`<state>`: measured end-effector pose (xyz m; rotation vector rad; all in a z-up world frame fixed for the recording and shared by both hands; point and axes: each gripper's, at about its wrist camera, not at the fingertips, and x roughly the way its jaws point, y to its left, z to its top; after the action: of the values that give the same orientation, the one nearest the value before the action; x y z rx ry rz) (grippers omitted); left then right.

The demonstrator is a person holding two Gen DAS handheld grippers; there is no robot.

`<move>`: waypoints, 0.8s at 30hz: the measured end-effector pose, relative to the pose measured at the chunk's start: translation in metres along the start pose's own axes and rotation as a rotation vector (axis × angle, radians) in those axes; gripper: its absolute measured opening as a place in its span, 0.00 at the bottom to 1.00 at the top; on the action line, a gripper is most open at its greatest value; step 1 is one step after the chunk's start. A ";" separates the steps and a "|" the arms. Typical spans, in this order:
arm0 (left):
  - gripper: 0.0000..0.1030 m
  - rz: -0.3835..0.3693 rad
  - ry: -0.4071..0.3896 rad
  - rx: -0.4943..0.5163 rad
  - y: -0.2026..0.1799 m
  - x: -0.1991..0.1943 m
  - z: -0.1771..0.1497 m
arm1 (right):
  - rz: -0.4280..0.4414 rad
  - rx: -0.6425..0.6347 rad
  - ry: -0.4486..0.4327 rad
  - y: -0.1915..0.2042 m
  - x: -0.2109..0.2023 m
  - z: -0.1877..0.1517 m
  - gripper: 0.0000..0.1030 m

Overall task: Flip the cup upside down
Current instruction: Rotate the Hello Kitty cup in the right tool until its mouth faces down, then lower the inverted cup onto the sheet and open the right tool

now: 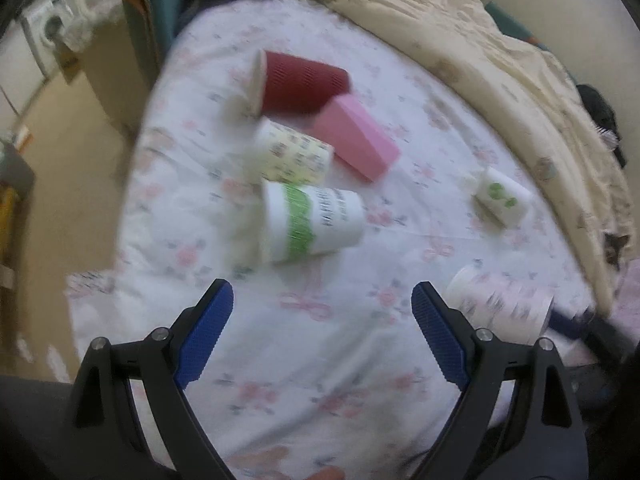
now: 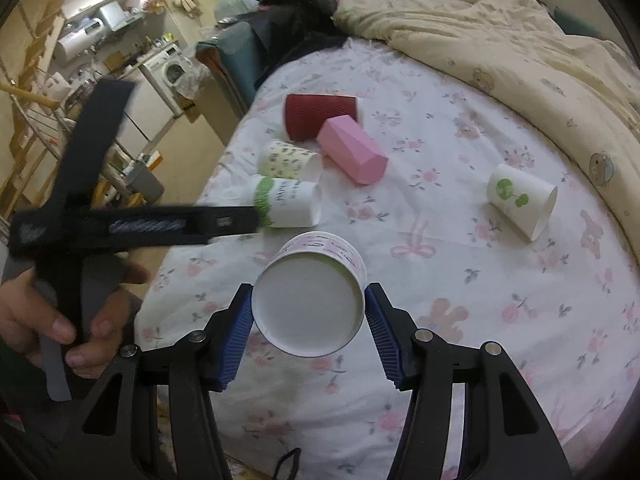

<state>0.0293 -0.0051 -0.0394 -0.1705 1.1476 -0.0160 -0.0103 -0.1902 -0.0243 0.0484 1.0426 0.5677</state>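
Note:
My right gripper (image 2: 309, 312) is shut on a white paper cup with pink print (image 2: 310, 294), its base facing the camera, held above the floral bedsheet. The same cup shows in the left wrist view (image 1: 502, 306), tilted at the right. My left gripper (image 1: 322, 312) is open and empty above the sheet, near a cup with a green band (image 1: 310, 222) that lies on its side. The left gripper's body crosses the right wrist view (image 2: 120, 224), held by a hand.
Lying on the sheet (image 2: 460, 216) are a red ribbed cup (image 2: 318, 116), a pink cup (image 2: 352, 150), a small flowered cup (image 2: 288, 160), a green-banded cup (image 2: 288, 202) and a white cup with green leaves (image 2: 520, 200). A cream duvet (image 2: 520, 48) is bunched at the back right. The bed edge drops off at the left.

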 end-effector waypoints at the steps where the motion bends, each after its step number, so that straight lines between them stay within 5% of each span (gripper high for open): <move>1: 0.86 0.004 -0.003 0.000 0.002 0.000 0.000 | -0.002 -0.001 0.024 -0.005 0.003 0.008 0.57; 13: 0.86 0.031 0.018 0.003 0.013 0.008 -0.004 | -0.067 -0.077 0.333 -0.031 0.088 0.060 0.57; 24: 0.94 0.034 0.012 0.008 0.014 0.003 -0.006 | -0.114 -0.127 0.434 -0.030 0.132 0.072 0.57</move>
<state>0.0238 0.0078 -0.0465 -0.1438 1.1624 0.0080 0.1111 -0.1383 -0.1026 -0.2552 1.4177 0.5511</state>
